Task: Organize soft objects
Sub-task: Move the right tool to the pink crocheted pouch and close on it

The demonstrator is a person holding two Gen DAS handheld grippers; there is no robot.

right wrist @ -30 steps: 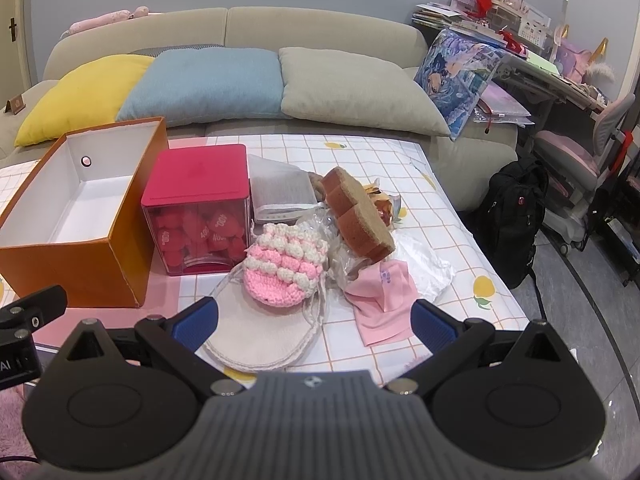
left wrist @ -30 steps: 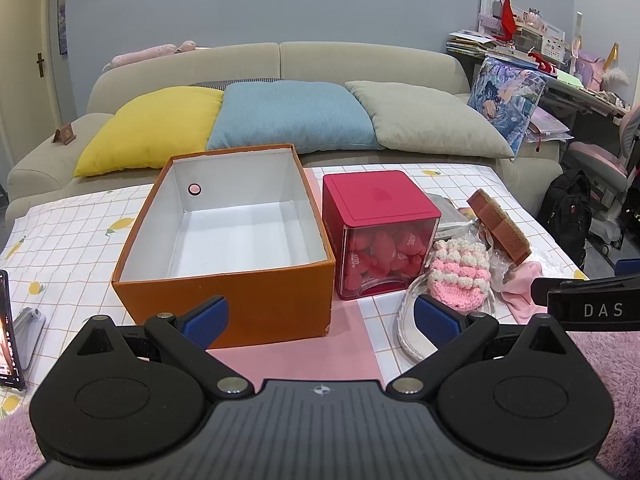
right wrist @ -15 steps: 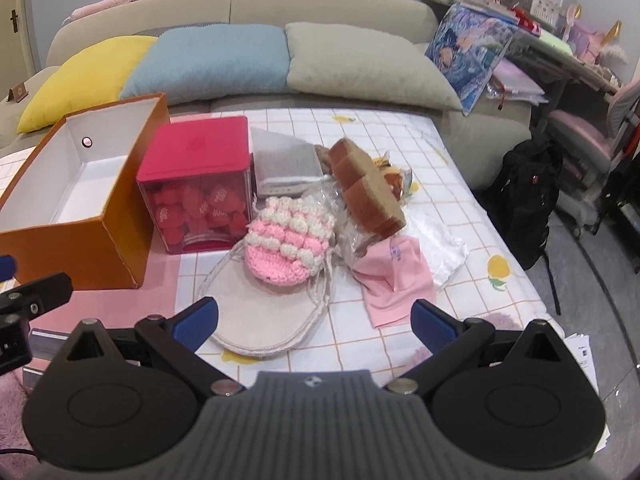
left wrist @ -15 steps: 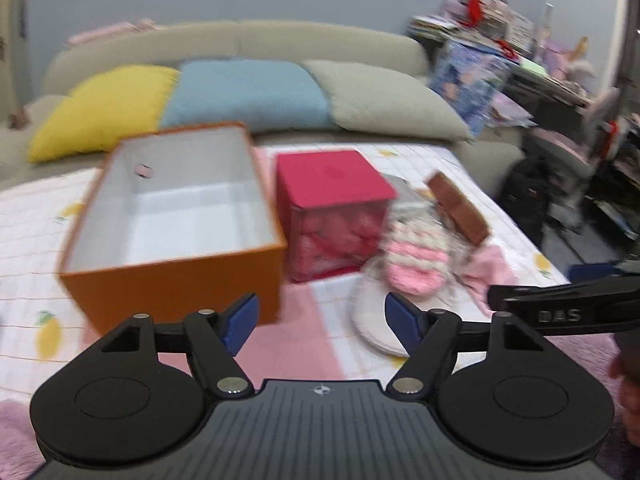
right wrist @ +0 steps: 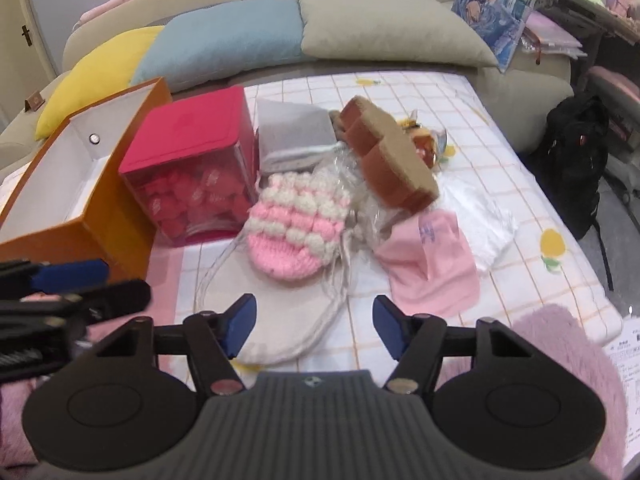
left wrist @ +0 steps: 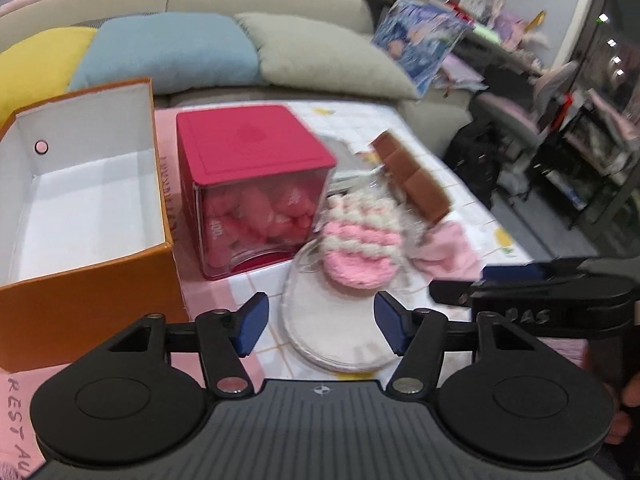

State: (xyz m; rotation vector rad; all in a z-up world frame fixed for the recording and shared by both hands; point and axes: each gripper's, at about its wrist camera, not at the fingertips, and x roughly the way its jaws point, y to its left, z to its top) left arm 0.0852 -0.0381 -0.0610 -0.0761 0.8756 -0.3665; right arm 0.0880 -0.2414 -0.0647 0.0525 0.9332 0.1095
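Note:
A pink-and-white knitted pouch (right wrist: 298, 226) lies on a flat beige drawstring bag (right wrist: 288, 320) in the middle of the checked table. Beside it sit a brown sponge-like block (right wrist: 394, 160), a pink cloth (right wrist: 434, 264), a grey fabric bag (right wrist: 294, 132) and crumpled clear plastic. My left gripper (left wrist: 318, 322) hovers over the near edge of the beige bag (left wrist: 336, 328), its jaws closing with nothing pressed between them. My right gripper (right wrist: 314, 326) hangs over the same bag, jaws also closing on nothing. Each gripper shows at the edge of the other's view.
An open orange box (left wrist: 92, 280) with a white inside stands at the left, next to a red-lidded clear cube (left wrist: 252, 184) of pink sweets. A sofa with yellow, blue and grey cushions lies behind. A fluffy purple rug (right wrist: 560, 344) and papers lie near right.
Both grippers have dropped and tilted down toward the pile of soft things, and their jaws have narrowed. The left view has swung to the right, off the orange box.

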